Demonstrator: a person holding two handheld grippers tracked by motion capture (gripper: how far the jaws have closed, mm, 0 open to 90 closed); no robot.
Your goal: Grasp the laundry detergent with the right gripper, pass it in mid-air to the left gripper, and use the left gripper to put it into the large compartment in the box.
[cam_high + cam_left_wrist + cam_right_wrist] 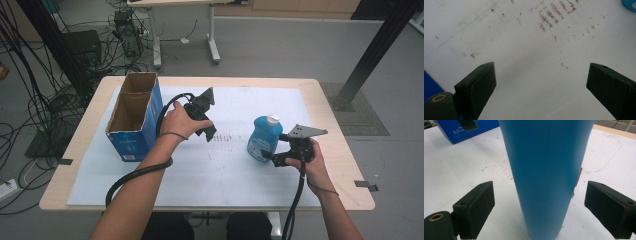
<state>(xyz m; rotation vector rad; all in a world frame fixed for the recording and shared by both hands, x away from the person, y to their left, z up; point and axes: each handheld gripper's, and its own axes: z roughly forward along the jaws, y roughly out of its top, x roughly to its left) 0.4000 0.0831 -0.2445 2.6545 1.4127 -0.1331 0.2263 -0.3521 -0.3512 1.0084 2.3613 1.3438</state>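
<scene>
Presently listed: blue bottle (546,177), upright, flanked by the wide-open right gripper (539,202), untouched; left gripper (541,82) spread wide, nothing held.

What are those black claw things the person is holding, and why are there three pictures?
They are hand-held grippers: pinching tools with two jaws. One picture looks down from above the table; the other two come from little cameras riding on each gripper. On the white sheet stand a blue bottle with a white cap and an open blue cardboard box. The right gripper has its jaws open on either side of the bottle, not pressing it. The left gripper is open over the bare sheet, holding nothing.
</scene>
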